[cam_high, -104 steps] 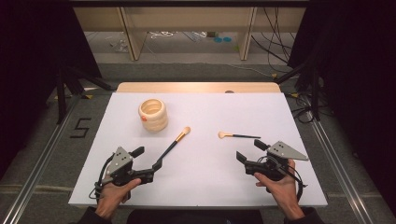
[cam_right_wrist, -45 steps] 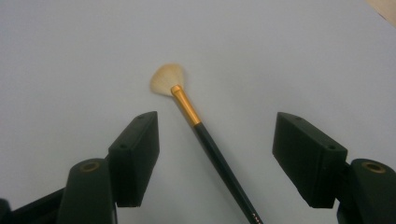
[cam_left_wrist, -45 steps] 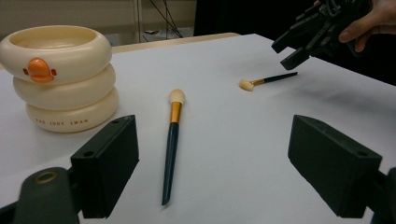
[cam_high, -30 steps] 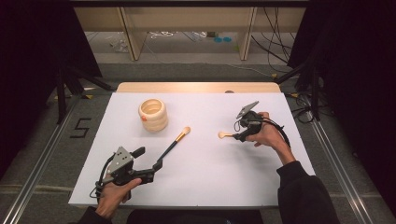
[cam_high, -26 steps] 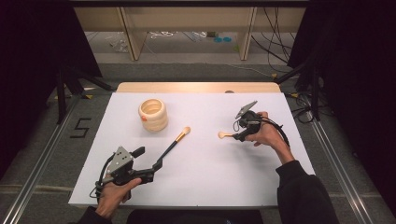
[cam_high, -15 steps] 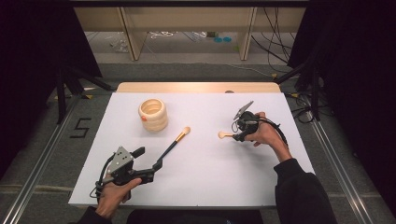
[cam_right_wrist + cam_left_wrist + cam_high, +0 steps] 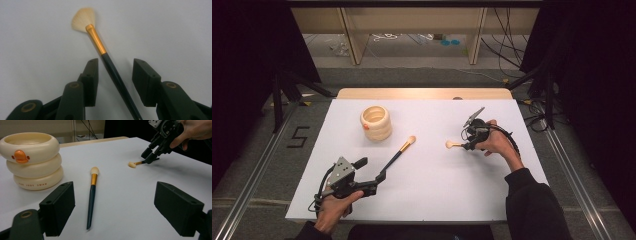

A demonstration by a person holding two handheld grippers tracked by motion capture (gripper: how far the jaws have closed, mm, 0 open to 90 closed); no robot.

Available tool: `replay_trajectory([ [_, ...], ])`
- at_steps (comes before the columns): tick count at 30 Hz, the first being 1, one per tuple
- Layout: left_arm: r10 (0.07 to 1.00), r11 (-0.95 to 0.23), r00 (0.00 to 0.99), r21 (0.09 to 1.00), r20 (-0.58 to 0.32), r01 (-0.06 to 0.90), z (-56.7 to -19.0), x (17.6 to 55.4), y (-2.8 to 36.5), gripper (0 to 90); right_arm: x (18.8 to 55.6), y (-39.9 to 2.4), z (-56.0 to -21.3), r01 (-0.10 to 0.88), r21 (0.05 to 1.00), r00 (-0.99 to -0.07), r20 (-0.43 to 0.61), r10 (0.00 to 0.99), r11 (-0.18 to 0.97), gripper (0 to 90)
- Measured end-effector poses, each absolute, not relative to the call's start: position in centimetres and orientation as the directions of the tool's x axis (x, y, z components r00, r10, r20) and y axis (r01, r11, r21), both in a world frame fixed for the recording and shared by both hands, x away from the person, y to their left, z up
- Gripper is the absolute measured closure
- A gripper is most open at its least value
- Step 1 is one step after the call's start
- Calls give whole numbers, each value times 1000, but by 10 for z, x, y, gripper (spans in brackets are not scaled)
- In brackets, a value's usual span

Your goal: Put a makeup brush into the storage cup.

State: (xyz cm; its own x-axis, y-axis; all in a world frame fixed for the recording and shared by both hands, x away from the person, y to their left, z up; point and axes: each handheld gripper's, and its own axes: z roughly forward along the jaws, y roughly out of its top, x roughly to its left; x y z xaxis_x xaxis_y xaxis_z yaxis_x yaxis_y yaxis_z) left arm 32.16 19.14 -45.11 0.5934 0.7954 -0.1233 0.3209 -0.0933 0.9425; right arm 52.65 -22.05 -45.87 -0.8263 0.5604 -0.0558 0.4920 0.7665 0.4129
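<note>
Tapering fan-bristled brush (image 7: 100, 47) between blocky tool (image 7: 115, 82) pads

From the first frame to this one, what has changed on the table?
The right hand-held gripper moved from the table's near edge out to the fan brush. Its jaws now straddle the brush's dark handle and have just been closing, pads not yet pressing. The left hand-held gripper, the long brush and the ring-shaped holder stayed put.

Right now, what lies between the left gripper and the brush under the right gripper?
The long brush on otherwise bare white table, seen in the high view.
</note>
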Motion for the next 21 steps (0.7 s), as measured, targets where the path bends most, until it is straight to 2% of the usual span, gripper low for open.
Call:
replay_trajectory([
  [13,795,-95,593,942,-123,322,-451,322,192,167,537,-215,-458,503,351,-842,-8,540,790,711],
  [21,795,-90,593,942,-127,323,-451,322,192,168,542,-207,-455,510,265,-848,-3,530,818,747],
])
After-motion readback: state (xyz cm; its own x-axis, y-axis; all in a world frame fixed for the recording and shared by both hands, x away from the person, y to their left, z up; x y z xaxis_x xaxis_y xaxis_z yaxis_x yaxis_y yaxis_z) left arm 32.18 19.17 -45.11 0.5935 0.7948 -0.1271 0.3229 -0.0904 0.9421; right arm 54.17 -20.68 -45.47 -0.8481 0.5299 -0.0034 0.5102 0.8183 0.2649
